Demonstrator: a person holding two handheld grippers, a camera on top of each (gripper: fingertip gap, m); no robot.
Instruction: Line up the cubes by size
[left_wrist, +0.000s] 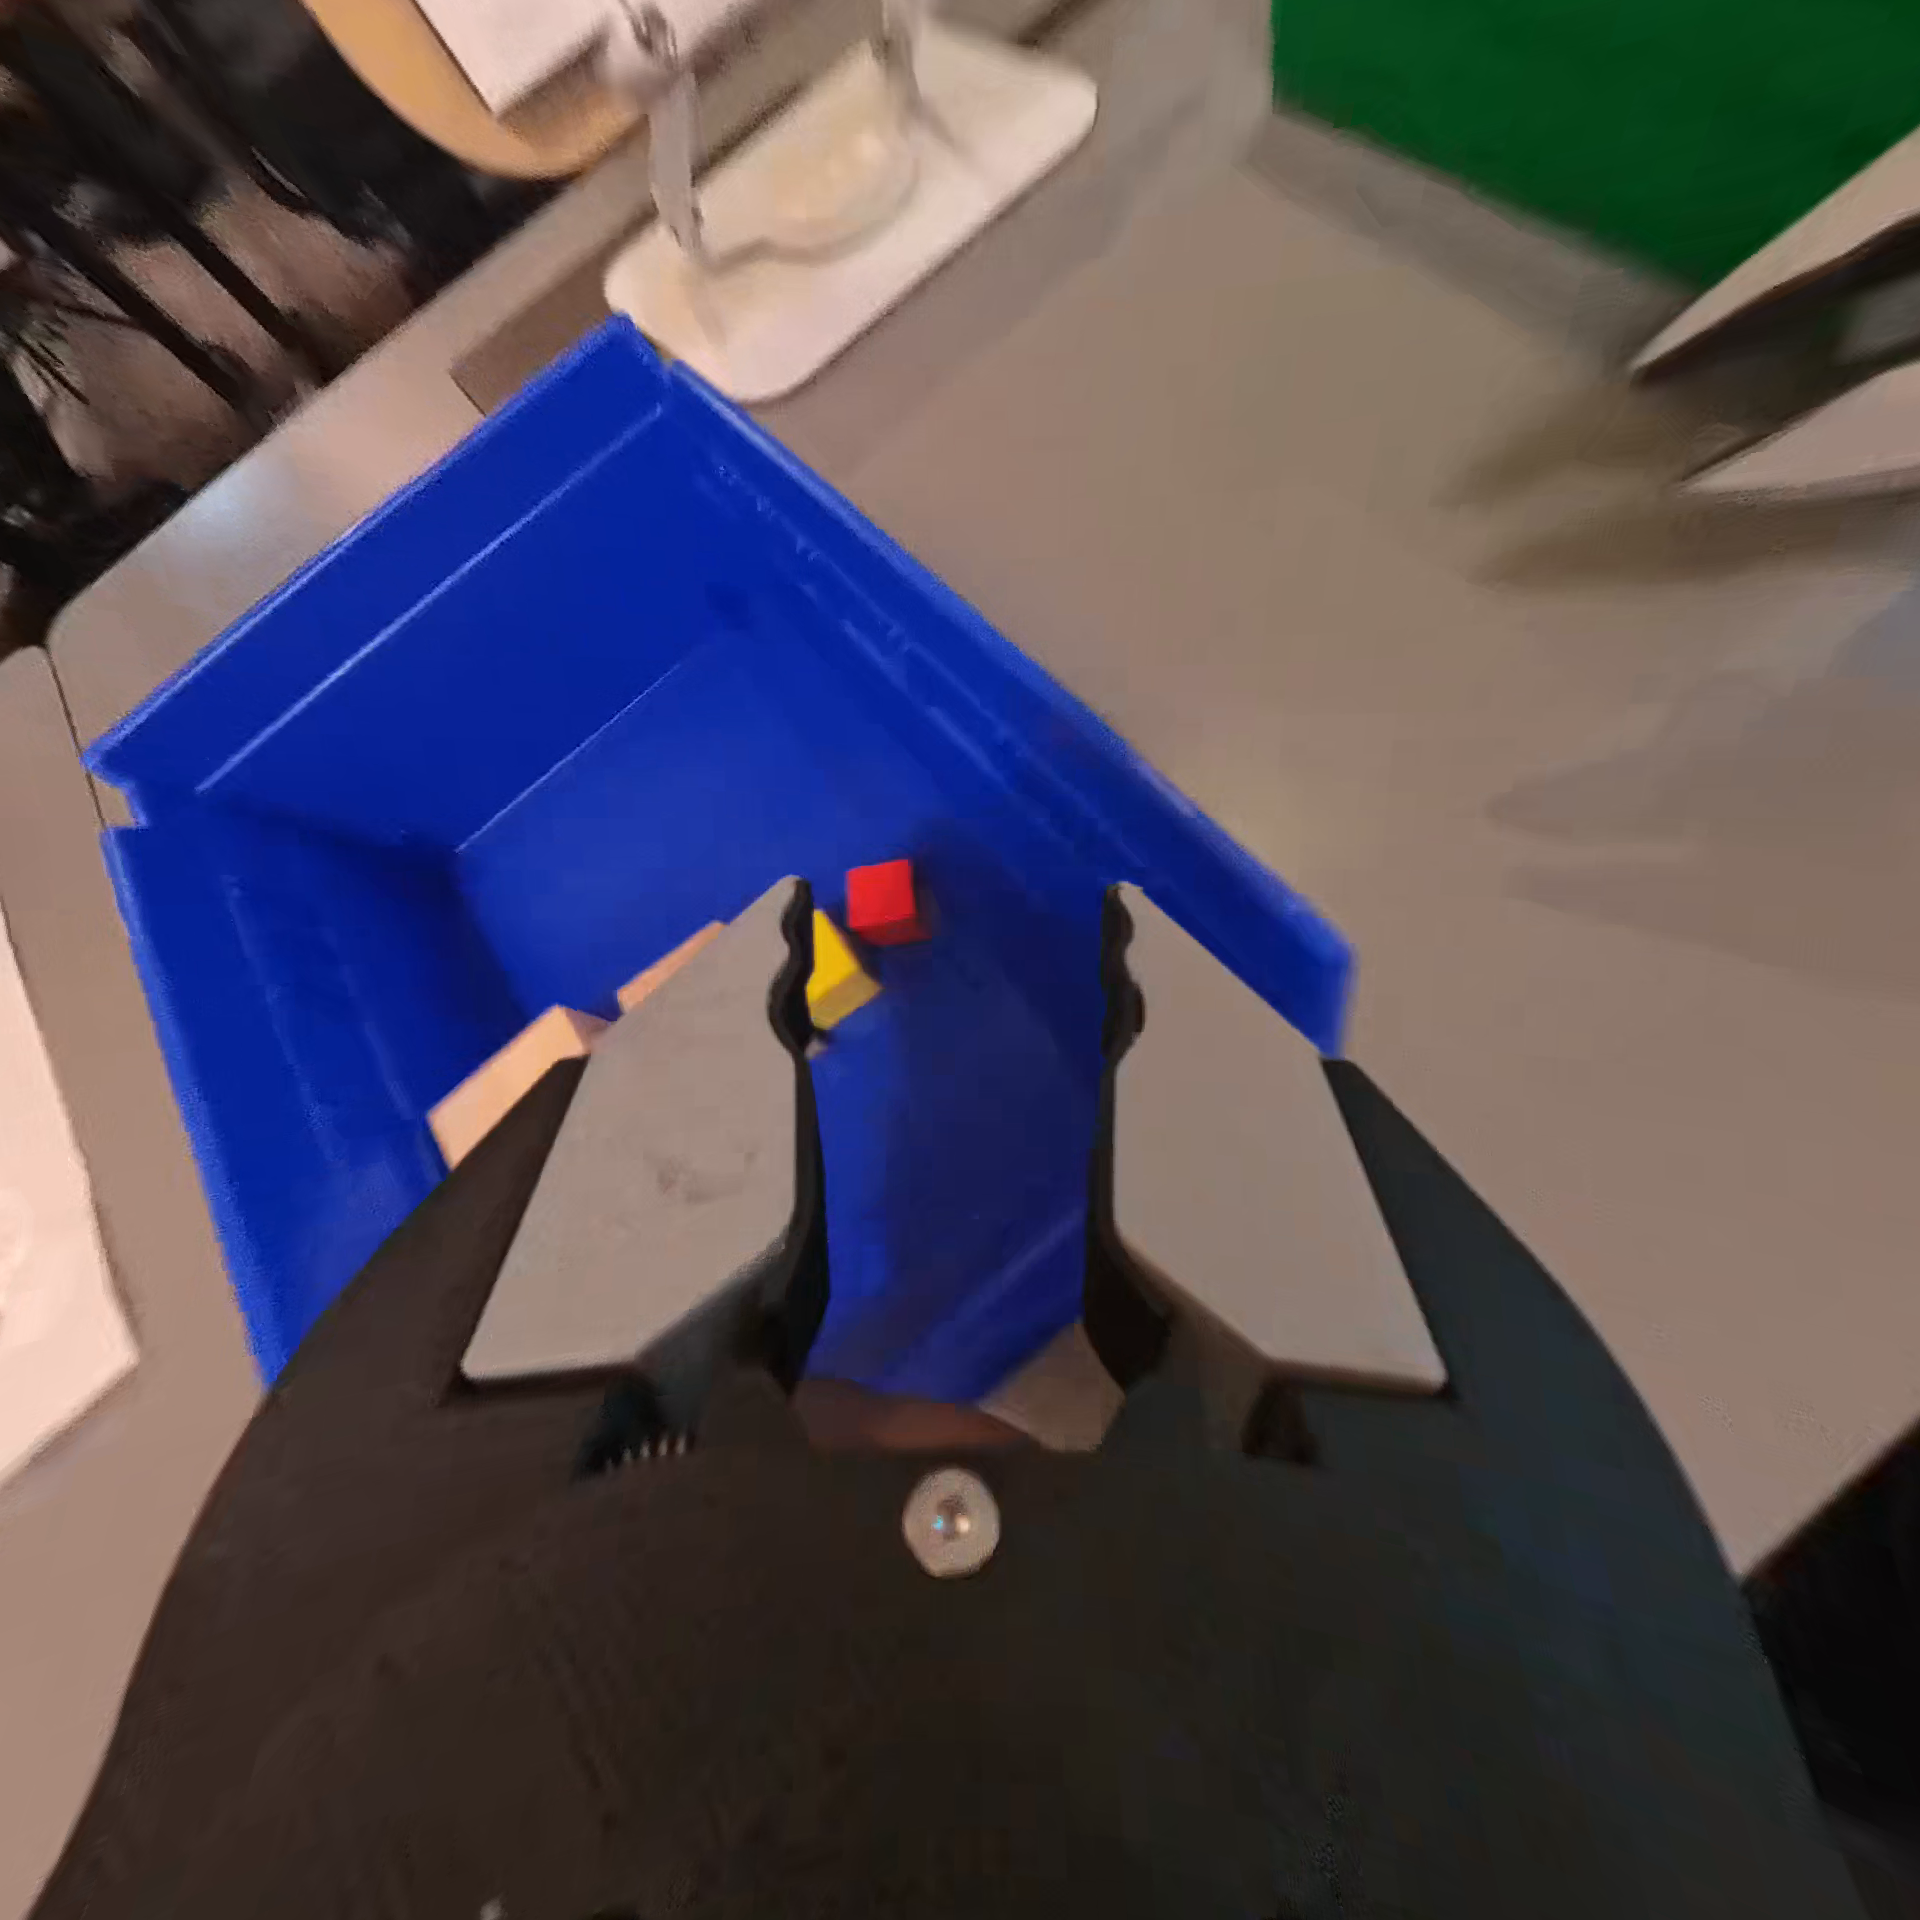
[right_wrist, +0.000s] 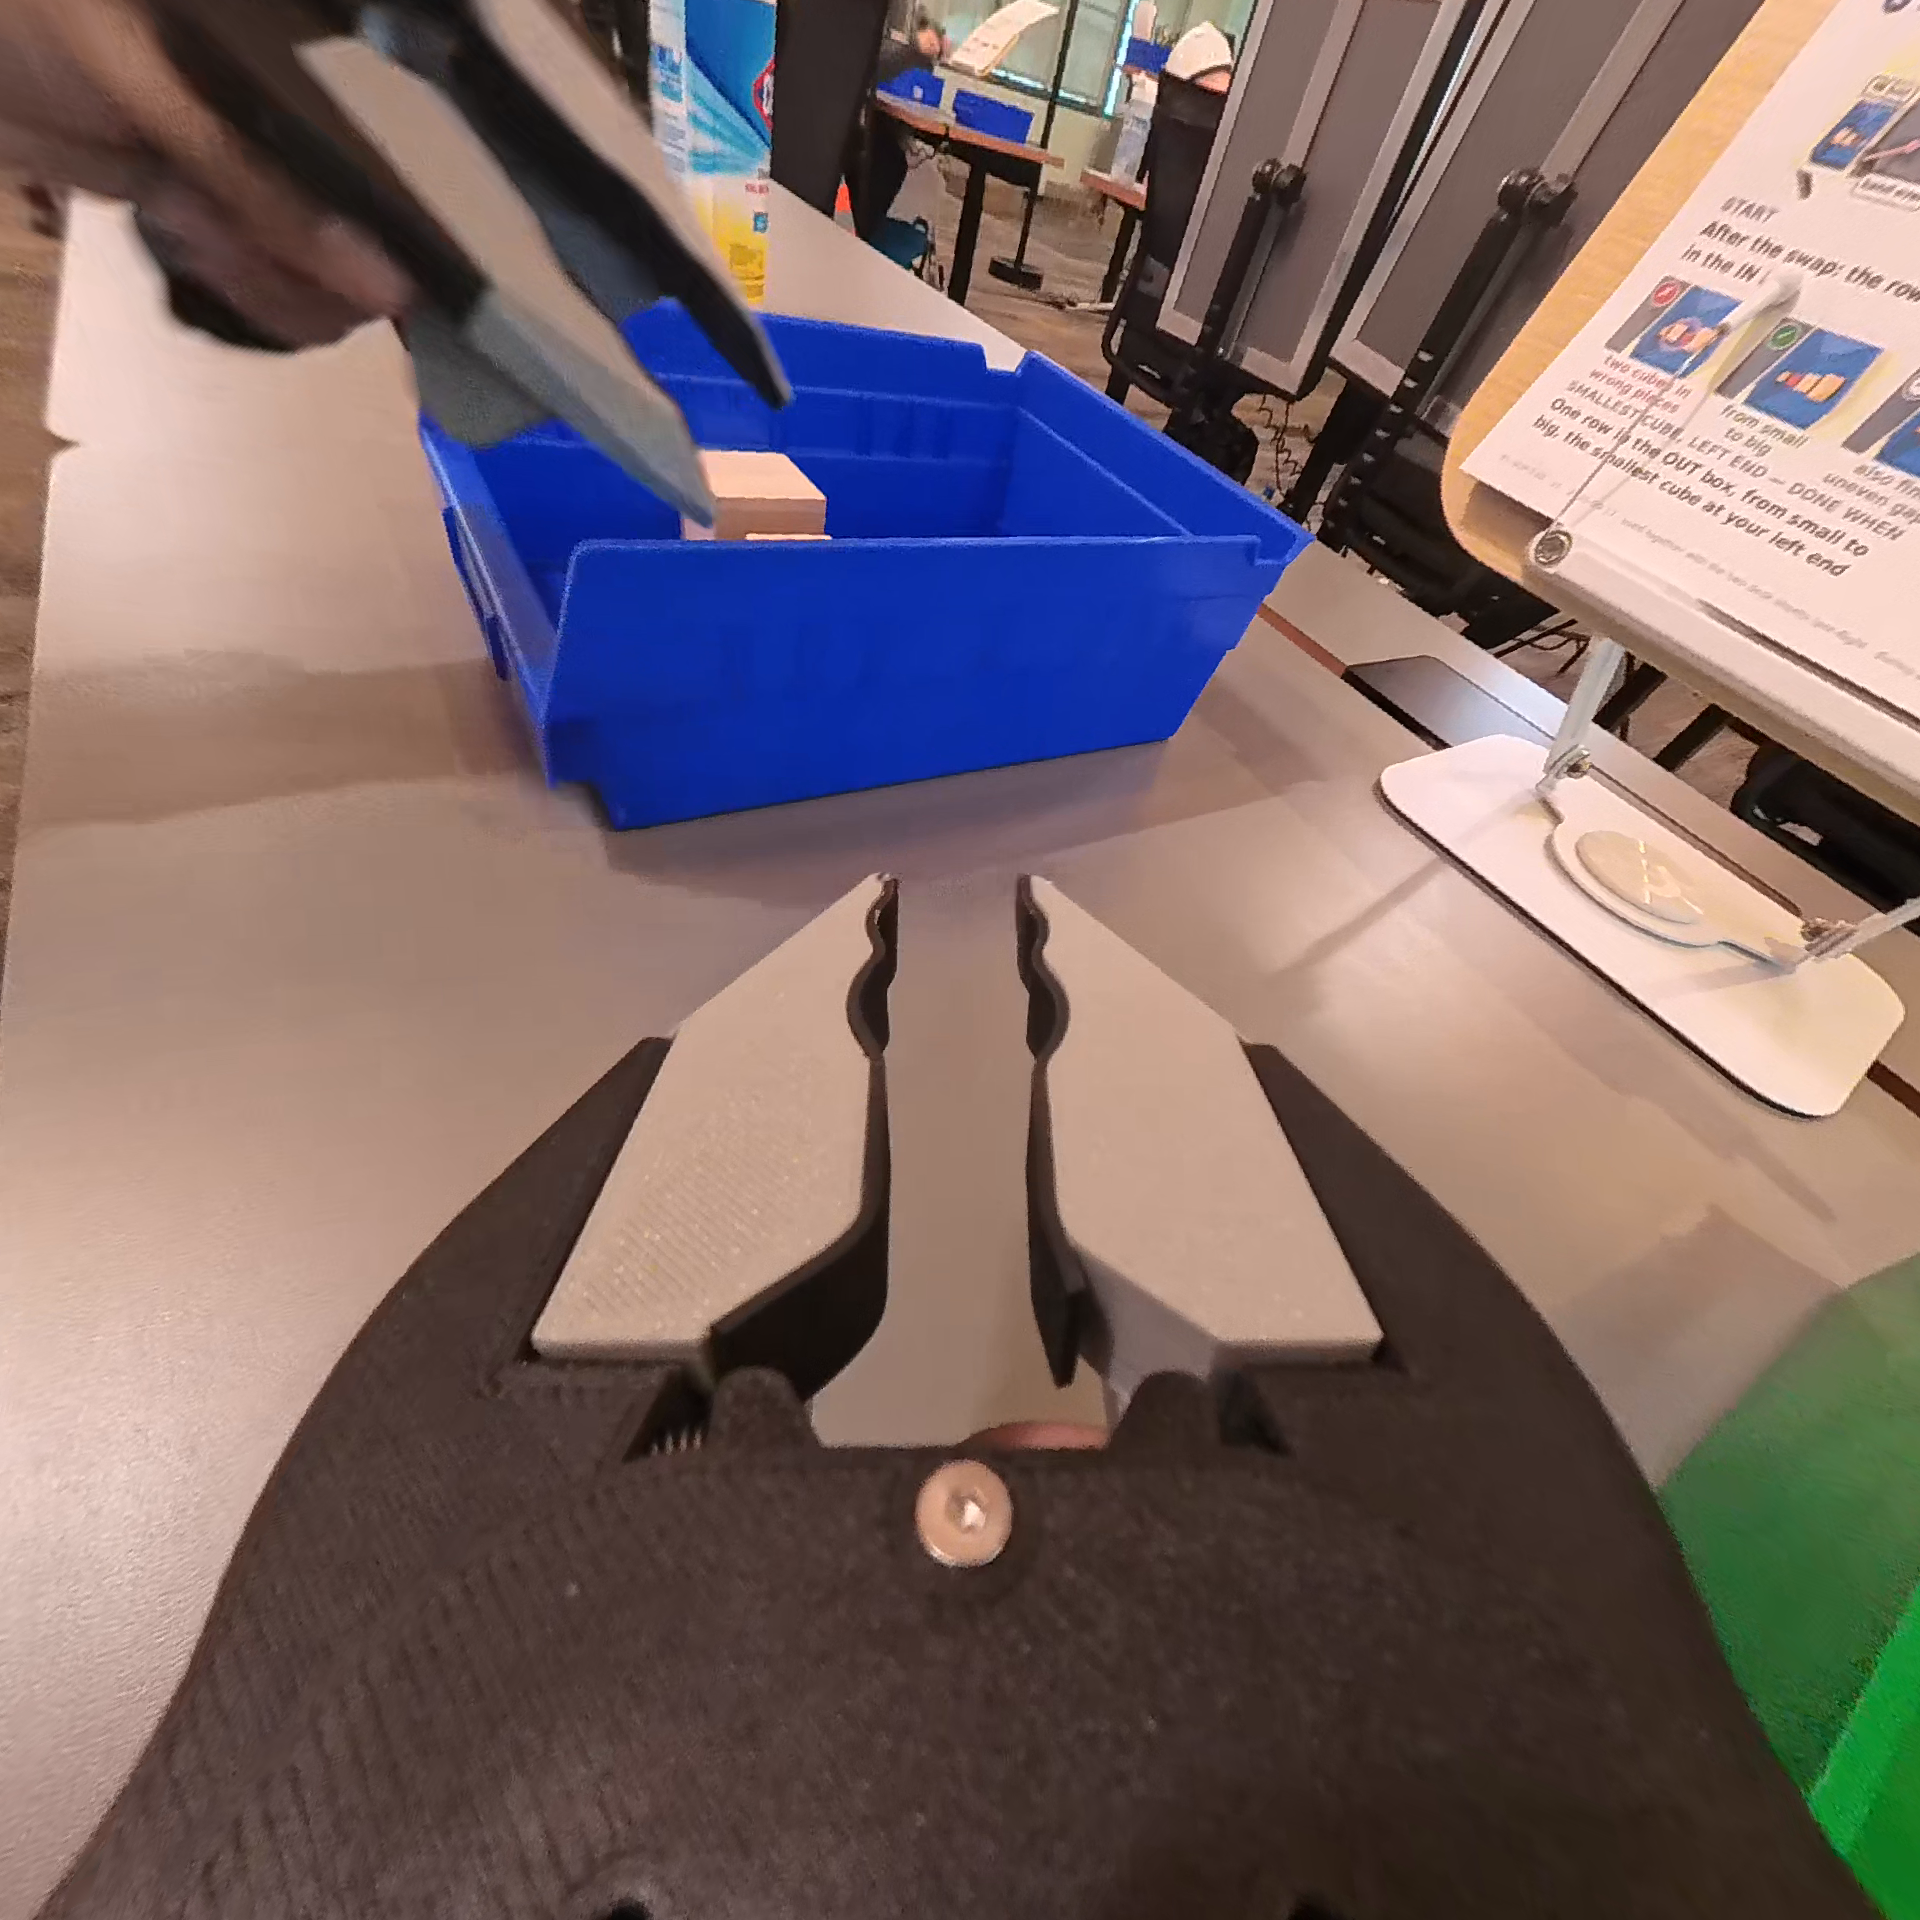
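Left gripper (left_wrist: 951, 904): jaws spread, empty, angled into blue bin (left_wrist: 582, 582) for cube access.
Right gripper (right_wrist: 954, 891): jaws parted, empty, parked over table (right_wrist: 312, 935).
Cubes: red cube (left_wrist: 881, 899), yellow cube (left_wrist: 836, 982), 2 wooden cubes (left_wrist: 520, 1081) on bin floor.

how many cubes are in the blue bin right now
4 visible: red cube, yellow cube beside it, and two wooden cubes left, partly behind the left gripper. More may be hidden.

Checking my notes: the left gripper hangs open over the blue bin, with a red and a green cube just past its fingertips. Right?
Not quite: the cube beside the red cube is a yellow cube, not green, as the left wrist view shows. The left gripper does hang open over the blue bin.
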